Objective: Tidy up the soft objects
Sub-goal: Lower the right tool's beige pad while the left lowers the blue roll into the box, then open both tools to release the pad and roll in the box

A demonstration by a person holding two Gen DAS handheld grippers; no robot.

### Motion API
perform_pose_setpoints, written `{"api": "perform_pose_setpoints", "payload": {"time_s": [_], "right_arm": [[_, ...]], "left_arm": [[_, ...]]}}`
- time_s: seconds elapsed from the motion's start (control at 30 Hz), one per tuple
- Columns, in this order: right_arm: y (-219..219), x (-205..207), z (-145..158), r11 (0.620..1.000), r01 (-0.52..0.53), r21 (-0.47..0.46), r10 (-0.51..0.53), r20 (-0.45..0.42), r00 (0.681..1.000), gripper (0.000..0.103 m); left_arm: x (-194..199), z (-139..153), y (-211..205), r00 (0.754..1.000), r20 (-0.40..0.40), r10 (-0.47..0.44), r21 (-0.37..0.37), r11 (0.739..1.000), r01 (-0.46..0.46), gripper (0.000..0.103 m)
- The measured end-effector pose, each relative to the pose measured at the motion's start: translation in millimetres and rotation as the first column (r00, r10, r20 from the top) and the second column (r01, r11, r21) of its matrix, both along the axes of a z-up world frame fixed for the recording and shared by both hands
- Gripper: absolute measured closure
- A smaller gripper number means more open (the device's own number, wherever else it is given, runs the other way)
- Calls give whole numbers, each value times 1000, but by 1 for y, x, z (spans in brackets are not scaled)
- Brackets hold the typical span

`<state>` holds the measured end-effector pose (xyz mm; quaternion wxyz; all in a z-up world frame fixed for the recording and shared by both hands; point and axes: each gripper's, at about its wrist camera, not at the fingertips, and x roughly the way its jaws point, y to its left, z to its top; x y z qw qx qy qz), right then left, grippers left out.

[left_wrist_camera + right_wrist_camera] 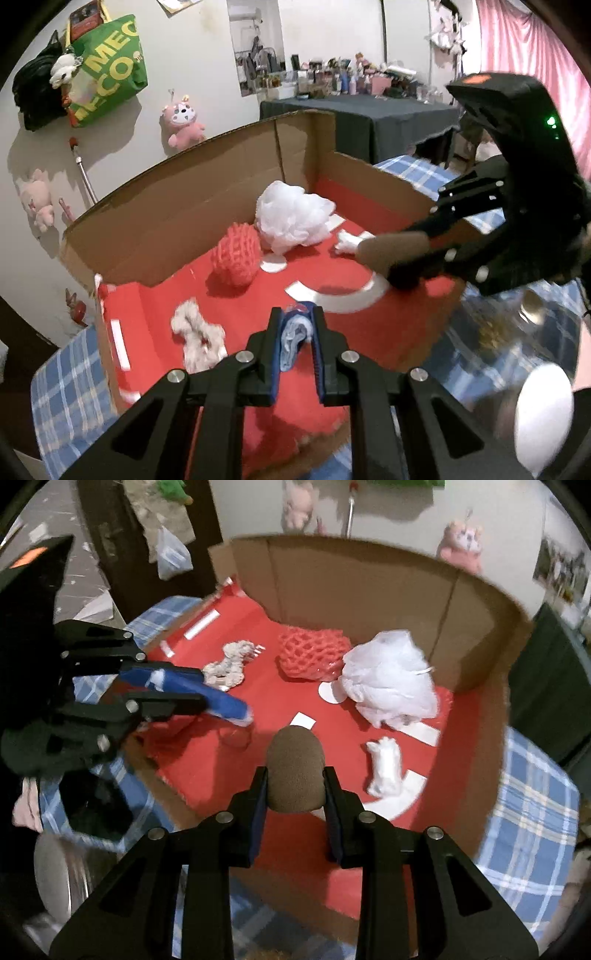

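Observation:
An open cardboard box [177, 221] with a red floor [280, 716] lies on a blue plaid cloth. Inside lie a white mesh puff [291, 218] [388, 679], a red net ball [236, 254] [314, 653], a beige scrunchie [197, 334] [229, 664] and a small white soft piece [347, 242] [386, 771]. My left gripper [297, 332] [236, 709] is shut on a pale blue-white cloth [293, 341] above the box's near part. My right gripper [295, 786] [399, 273] is shut on a brown soft roll [295, 771] [391, 251] over the box.
The plaid cloth [532, 812] surrounds the box. A metal bowl [517, 332] [62, 871] sits beside the box. Plush toys [183, 122] and a green bag [107, 70] hang on the wall. A dark-covered table [369, 114] with clutter stands behind.

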<state>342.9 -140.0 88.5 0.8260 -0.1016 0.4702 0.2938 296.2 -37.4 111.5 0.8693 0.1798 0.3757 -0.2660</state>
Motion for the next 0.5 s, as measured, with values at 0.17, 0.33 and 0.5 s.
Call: {"api": "perform_pose_setpoints", "payload": {"time_s": [0.17, 0.33, 0.5], "right_arm": [[18, 30, -15, 998, 24, -58, -27, -53, 998, 76], [24, 48, -27, 996, 35, -80, -42, -88, 995, 76], [30, 57, -36, 994, 26, -111, -37, -104, 994, 76]], "left_arm": [[33, -12, -17, 1000, -16, 26, 73, 997, -25, 88], [56, -29, -24, 998, -40, 39, 133, 991, -33, 87], [62, -40, -28, 999, -31, 23, 172, 985, -17, 86]]}}
